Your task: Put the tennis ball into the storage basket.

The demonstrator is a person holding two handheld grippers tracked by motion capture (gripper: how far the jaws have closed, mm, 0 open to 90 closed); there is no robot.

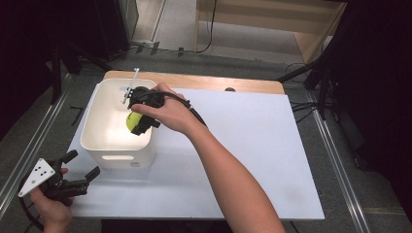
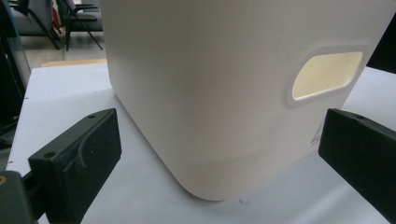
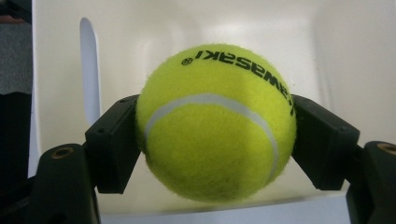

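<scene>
A yellow-green tennis ball [image 3: 215, 122] is clamped between the two black jaws of my right gripper [image 3: 215, 140], which is shut on it. In the high view that gripper [image 1: 137, 121] holds the ball [image 1: 132, 121] over the inside of a white plastic bin [image 1: 92, 127], just above its right wall. My left gripper [image 1: 77, 167] rests near the table's front left corner, open, with nothing between its jaws. Its own view looks at the bin's rounded corner [image 2: 205, 116] and the handle slot [image 2: 327, 74] a short way ahead.
The bin stands on a white board [image 1: 252, 145] laid over a wooden table [image 1: 218, 83]. Metal rails [image 1: 335, 160] run along both sides. Dark stands and cables [image 1: 311, 77] sit beyond the table's far right corner.
</scene>
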